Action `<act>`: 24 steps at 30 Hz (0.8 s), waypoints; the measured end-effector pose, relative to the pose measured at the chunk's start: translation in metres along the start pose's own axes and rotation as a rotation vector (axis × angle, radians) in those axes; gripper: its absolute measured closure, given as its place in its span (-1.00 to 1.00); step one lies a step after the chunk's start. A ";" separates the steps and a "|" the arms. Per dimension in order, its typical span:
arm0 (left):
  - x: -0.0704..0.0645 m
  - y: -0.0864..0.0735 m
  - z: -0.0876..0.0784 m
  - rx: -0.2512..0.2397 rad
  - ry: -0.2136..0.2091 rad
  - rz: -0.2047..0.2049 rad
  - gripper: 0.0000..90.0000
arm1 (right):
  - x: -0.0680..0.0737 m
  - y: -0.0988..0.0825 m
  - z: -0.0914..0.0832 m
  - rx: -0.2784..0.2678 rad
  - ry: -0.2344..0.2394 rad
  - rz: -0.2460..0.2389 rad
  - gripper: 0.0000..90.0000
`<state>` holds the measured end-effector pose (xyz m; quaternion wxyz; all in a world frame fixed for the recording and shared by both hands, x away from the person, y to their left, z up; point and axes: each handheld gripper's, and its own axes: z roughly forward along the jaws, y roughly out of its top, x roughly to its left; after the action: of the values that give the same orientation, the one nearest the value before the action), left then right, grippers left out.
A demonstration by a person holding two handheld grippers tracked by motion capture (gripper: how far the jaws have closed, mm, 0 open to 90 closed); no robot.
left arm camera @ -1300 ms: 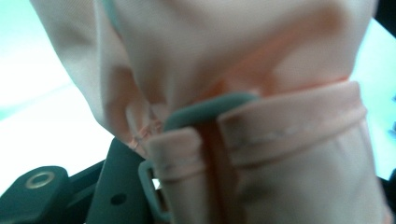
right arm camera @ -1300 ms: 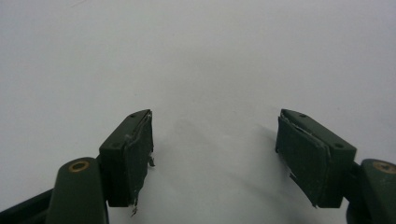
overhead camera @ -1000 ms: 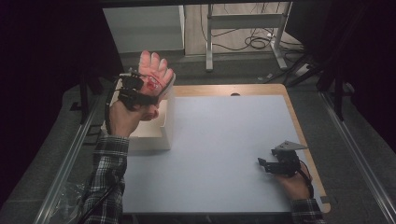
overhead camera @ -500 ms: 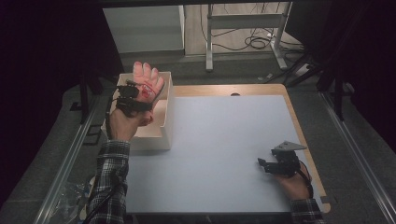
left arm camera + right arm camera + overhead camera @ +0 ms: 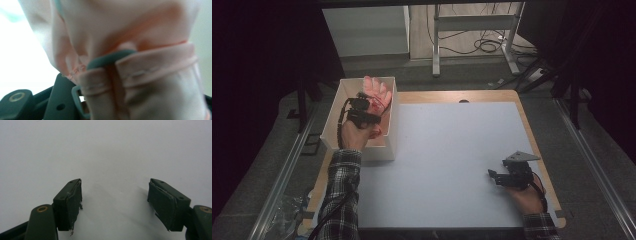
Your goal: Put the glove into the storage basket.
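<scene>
The left gripper (image 5: 371,106) fingers clamp a pale pink fabric glove (image 5: 377,92), their grip just easing, over the white open box (image 5: 389,117); it could snag the rim. The right gripper (image 5: 496,176) fingers rest spread, empty, on the white worktop (image 5: 452,150).

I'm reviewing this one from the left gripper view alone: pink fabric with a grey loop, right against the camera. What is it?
Observer: A pink glove, gripped by the left gripper with its fingers pointing up.
Operator: Where is it?
Observer: Within the outline of an open white box at the table's left edge. I cannot tell whether it touches the bottom.
Operator: And the other gripper?
Observer: The right gripper sits on the white table top, jaws apart, nothing between them.
</scene>
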<state>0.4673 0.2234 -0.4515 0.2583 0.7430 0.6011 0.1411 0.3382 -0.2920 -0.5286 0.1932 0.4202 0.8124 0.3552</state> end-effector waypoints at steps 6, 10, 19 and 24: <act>0.003 0.007 0.016 0.053 0.003 -0.019 0.14 | 0.000 0.000 0.000 0.000 -0.001 -0.001 -0.38; 0.003 0.010 0.026 0.081 0.004 -0.024 0.10 | 0.000 0.000 0.000 -0.001 0.001 0.000 -0.38; 0.006 0.008 0.036 0.113 -0.014 -0.024 -0.26 | 0.000 0.000 0.000 0.002 -0.003 -0.003 -0.38; 0.006 0.004 0.045 0.147 -0.005 -0.030 -0.62 | 0.000 0.000 0.000 0.003 -0.004 -0.005 -0.38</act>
<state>0.4953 0.2194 -0.4867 0.2064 0.7513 0.6202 0.0909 0.3380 -0.2916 -0.5286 0.1952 0.4190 0.8136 0.3526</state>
